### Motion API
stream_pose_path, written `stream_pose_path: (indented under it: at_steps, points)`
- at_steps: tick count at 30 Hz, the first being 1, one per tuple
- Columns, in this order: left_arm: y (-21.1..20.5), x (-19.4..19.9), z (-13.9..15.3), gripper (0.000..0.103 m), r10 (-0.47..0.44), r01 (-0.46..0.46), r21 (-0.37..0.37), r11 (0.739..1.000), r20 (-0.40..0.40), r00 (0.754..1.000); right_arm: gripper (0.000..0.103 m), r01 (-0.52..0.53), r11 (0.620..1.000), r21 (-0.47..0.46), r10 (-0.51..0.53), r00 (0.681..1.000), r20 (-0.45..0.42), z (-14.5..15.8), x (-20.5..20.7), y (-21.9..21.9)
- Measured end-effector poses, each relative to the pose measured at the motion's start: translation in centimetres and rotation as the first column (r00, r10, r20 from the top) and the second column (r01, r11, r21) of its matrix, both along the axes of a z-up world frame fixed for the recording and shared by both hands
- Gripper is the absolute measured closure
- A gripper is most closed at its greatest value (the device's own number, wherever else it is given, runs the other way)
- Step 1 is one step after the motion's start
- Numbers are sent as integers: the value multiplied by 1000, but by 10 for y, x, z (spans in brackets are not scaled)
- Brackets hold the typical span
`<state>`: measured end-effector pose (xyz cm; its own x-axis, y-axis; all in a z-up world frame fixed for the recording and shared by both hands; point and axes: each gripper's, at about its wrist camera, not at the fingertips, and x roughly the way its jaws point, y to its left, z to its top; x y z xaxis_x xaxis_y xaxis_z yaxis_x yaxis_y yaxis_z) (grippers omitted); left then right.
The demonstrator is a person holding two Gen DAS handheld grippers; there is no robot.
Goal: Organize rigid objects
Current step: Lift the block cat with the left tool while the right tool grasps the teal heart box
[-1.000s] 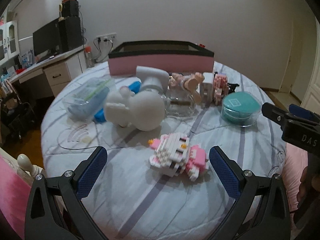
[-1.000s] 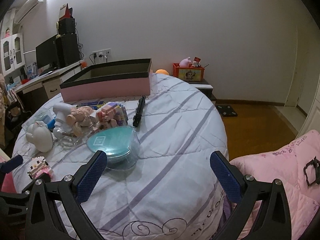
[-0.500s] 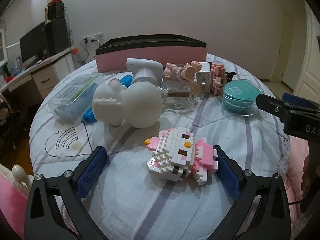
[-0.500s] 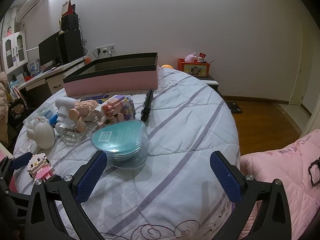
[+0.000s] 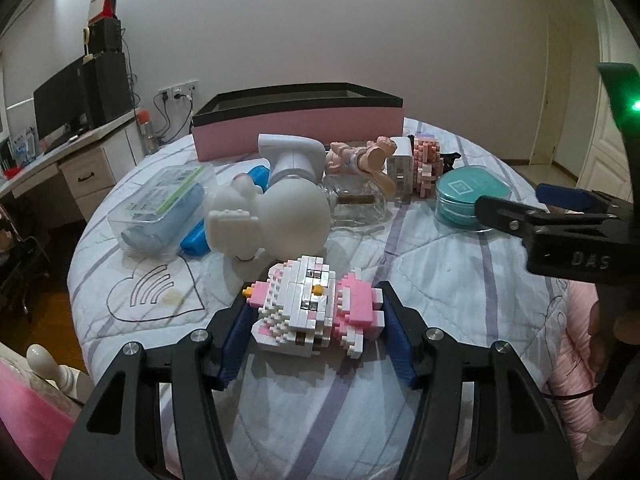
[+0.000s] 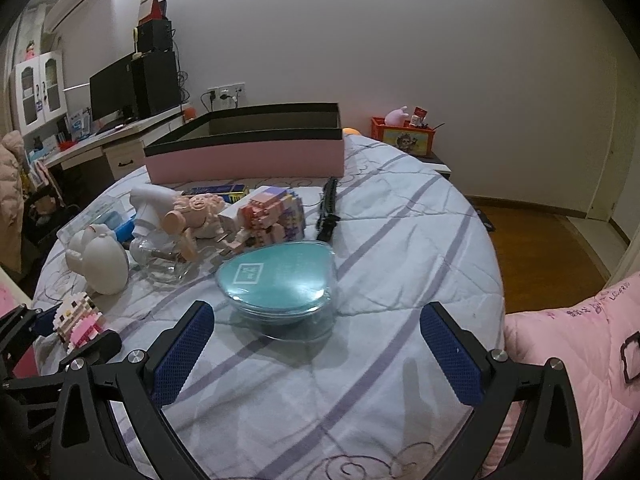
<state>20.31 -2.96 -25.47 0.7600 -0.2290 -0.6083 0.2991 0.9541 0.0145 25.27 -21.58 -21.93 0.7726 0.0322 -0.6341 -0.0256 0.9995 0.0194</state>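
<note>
The left gripper (image 5: 316, 330) had closed on the brick cat (image 5: 316, 308); half a second earlier its pads stood wide apart on either side of the figure. Both blue pads (image 5: 236, 340) now touched the cat's flanks. The cat lay on the bed (image 5: 440, 280), well in front of the pink box (image 5: 298, 136) and just in front of the white dispenser (image 5: 280, 208). Whether it had left the quilt could not be told.

The right gripper (image 6: 320, 356) was spread wide and held nothing. It hovered just in front of the teal case (image 6: 280, 280), which sat on the bed in front of the box, near its right end. Compared with a second earlier, the case appeared larger and more centred between the pads, so this gripper had advanced toward it.

Judgement: the grasp step on the cat was complete or nearly so, and the next move would be a lift and carry to the box, whose open top was unobstructed. The cat is built of small bricks; excess squeeze or a knock against the dispenser could detach parts. The rest of the clutter was not yet sorted, so the task stood at an early stage.
</note>
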Motion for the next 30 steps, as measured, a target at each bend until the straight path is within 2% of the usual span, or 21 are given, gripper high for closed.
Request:
stream_pose_path:
  at_steps: [6, 9, 11, 13, 24, 30]
  points:
    - [6, -2, 9, 43, 14, -14, -5, 1000, 14, 1000, 0, -24, 1000, -19, 23, 999, -26, -8, 18, 12]
    - [7, -2, 13, 43, 17, -17, 0, 1000, 25, 1000, 0, -31, 999, 10, 31, 999, -24, -10, 23, 11]
    - [7, -1, 15, 43, 20, -19, -7, 1000, 28, 999, 10, -38, 999, 20, 38, 999, -10, -10, 23, 11]
    - [7, -1, 17, 43, 16, -15, -13, 1000, 30, 999, 28, -53, 998, 26, 53, 999, -10, -10, 25, 11]
    - [4, 1, 33, 43, -2, 4, -31, 999, 45, 999, 29, -77, 996, 47, 77, 997, 0, -2, 19, 7]
    - [5, 13, 56, 43, -31, 36, -87, 996, 61, 998, 29, -95, 994, 53, 93, 995, 29, 18, 20, 5]
